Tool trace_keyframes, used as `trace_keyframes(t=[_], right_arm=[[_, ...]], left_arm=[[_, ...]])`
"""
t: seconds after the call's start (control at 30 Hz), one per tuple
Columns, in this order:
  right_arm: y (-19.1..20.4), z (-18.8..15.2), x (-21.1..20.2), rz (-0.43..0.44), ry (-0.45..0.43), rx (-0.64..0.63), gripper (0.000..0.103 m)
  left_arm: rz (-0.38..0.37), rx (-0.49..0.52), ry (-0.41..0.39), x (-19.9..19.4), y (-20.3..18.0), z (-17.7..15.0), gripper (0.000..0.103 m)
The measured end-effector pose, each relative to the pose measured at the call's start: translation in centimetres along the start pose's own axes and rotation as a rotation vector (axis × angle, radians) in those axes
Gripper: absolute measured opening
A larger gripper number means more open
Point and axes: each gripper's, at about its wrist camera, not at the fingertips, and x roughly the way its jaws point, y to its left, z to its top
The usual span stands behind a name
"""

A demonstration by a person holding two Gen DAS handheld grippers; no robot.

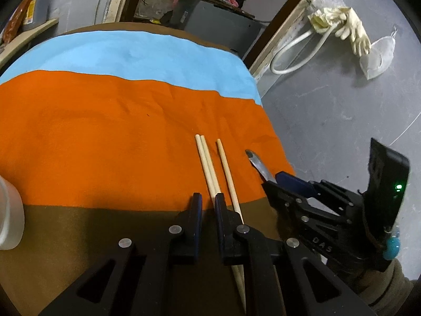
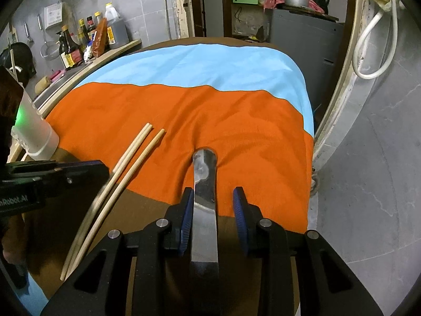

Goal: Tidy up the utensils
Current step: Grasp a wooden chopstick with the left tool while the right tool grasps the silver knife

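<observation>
With the left gripper (image 1: 208, 202) nipped on only two chopsticks (image 1: 208, 166) near the table's (image 1: 79, 131) right edge, the third may stay; the right gripper (image 2: 213, 205), not fully clamped, could drop the spoon (image 2: 204, 184).

Your left gripper (image 1: 208, 205) sits over chopsticks (image 1: 208, 163): pair between its fingers, third stick just right of right finger, passing under it. All three run forward from tongs onto cloth (image 1: 105, 131). Your right gripper (image 2: 213, 208) is right of left one, near table's right edge. Metal utensil handle (image 2: 204, 197) lies between its fingers, against left finger, gap to right finger, tip ahead on cloth. Cup (image 2: 39, 137) stands left of both tongs, well apart from chopsticks. Bottles (image 2: 79, 42) on counter far left, behind.
</observation>
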Motion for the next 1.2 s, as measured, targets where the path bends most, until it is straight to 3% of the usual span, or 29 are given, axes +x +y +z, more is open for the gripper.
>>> trace_keyframes(t=[0.5,0.8,0.97,1.2], right_arm=[[-0.4,0.0,0.1,0.019,-0.003,0.002,0.027],[-0.5,-0.1,-0.2,0.051,0.010,0.013,0.027],[-1.1,-0.1,0.0,0.088,0.024,0.042,0.024],[-0.5,0.0,0.2,0.151,0.056,0.069,0.020]], left_arm=[[0.033,0.034,0.088,1.8,-1.7,2.0,0.010],[-0.035,-0.039,0.073,0.8,-0.3,1.5,0.005],[-0.027,-0.104,0.024,-0.8,1.3,0.0,0.005],[0.053,-0.119,0.008,-2.1,1.9,-0.6,0.005]])
